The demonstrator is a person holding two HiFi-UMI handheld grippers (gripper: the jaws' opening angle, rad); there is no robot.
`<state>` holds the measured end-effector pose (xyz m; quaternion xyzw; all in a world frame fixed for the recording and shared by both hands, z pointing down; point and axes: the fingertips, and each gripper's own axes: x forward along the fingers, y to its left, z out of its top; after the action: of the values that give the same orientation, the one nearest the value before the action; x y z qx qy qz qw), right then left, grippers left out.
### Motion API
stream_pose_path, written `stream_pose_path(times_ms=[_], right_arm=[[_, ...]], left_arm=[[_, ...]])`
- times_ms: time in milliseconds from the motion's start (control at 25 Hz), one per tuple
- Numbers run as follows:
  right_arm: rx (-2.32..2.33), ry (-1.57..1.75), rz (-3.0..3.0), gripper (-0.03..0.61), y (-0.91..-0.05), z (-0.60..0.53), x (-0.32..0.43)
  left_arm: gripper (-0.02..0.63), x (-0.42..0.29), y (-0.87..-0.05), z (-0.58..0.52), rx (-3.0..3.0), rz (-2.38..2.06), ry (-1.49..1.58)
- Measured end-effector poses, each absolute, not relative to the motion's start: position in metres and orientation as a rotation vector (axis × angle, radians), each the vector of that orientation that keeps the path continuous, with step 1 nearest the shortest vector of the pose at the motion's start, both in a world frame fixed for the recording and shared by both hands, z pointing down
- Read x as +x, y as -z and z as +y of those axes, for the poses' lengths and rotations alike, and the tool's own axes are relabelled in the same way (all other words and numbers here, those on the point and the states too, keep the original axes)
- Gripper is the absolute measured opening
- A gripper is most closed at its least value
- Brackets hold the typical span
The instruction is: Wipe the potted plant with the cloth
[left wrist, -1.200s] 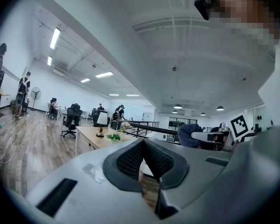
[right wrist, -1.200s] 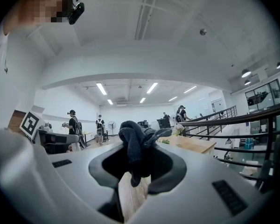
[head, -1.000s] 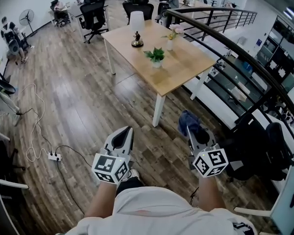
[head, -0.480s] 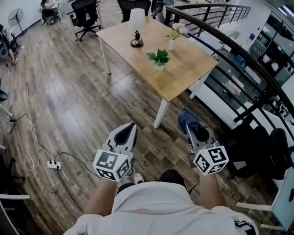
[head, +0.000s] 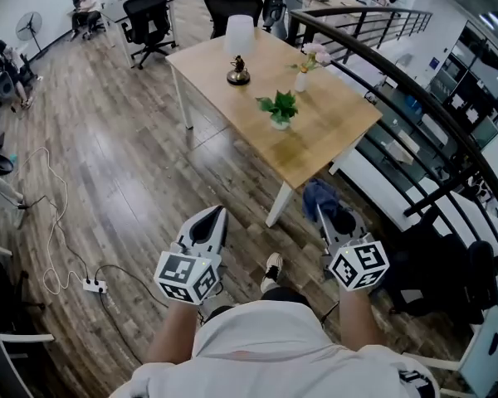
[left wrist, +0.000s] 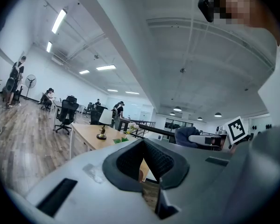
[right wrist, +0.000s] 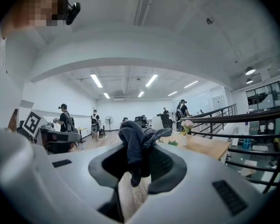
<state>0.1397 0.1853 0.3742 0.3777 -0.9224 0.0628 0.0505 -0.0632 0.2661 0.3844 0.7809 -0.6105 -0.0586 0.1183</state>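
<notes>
Wiping the potted plant (head: 280, 110), has that begun?

No, not yet. The plant sits on the wooden table (head: 332, 139), just in front of a little flower vase (head: 302, 79). Nothing is touching it.

Where is the cloth?

The dark blue cloth (right wrist: 136, 146) is in the right gripper (head: 324, 215). The jaws are pinched on it. A bunch of it sticks up past the tips and a bit hangs down between them.

And the left gripper (head: 214, 222)?

Its jaws are pressed together, with nothing in them.

So what part is done?

The cloth is picked up and ready. I think that is the only part done so far.

How close are the grippers to the plant?

Not close. Both are held out over the wood floor (head: 124, 172), side by side in front of the person. The near corner of the table is just past the right one, but the plant is farther along the table, well apart from both.

What is left, then?

Almost all of it, I think. The cloth has to get to the plant and rub the leaves. My guess is the empty gripper may need to help hold the plant steady, so it does not tip over.
</notes>
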Motion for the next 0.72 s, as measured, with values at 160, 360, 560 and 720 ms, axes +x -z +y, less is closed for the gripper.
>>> stream_pose_path(times_ms=[160,360,560,720], right_arm=[[1.131,-0.206,-2.841,0.147,-0.370,0.136,0.130],[1.133,-0.231,-2.863,0.147,-0.366,0.065,0.135],[1.191,-0.273,-2.861,0.147,-0.368,-0.013,0.164],[1.189,-0.342,-2.851,0.147,-0.386,-0.063,0.177]], left_arm=[[0.015,-0.069,-0.378,0.221,2.284,-1.798,0.145],[0.015,-0.066,-0.358,0.150,2.315,-1.847,0.103],[0.015,-0.045,-0.358,0.075,2.327,-1.823,0.073],[0.015,-0.038,-0.370,0.028,2.299,-1.823,0.047]])
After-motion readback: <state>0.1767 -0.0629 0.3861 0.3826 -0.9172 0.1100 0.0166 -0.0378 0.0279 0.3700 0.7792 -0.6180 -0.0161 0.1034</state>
